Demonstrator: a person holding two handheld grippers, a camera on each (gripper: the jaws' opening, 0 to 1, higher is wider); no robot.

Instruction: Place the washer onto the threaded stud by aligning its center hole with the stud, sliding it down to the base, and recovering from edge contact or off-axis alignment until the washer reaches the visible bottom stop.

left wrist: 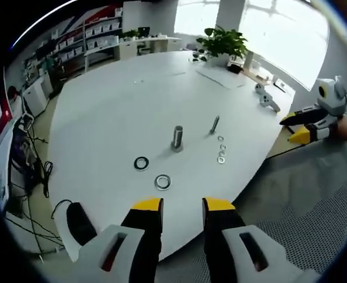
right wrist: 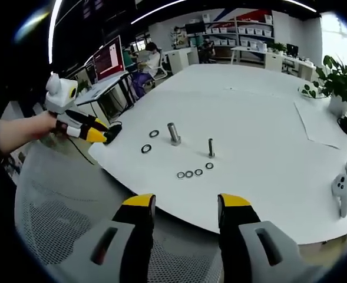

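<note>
Left gripper (left wrist: 182, 205): jaws apart, nothing between them, held off the near edge of the white table (left wrist: 114, 106); seen from the right gripper view at (right wrist: 105, 135), in a hand.
Right gripper (right wrist: 186, 201): jaws apart, empty, short of the table edge, above a mesh chair back (right wrist: 55, 224); seen from the left gripper view at (left wrist: 296, 127).
Large washers: one bright washer (left wrist: 162, 181) and one dark ring (left wrist: 141, 163) lie flat on the table, near the thick stud and apart from each other.
Thick threaded stud (left wrist: 177, 137): upright, bare, nothing on it yet.
Thin stud (left wrist: 214, 124): upright just beyond, with a row of small washers (left wrist: 221, 150) beside it.
Handling, judged: washer is light, stiff, thin and probably slippery; lying flat it offers little edge. Best held across the outer rim, hole left clear, perhaps after sliding it to the table edge.
Risk, judged: it may tilt and catch on the threads.
Other items: potted plant (left wrist: 223, 42) and a white controller (left wrist: 267, 97) far across the table.
</note>
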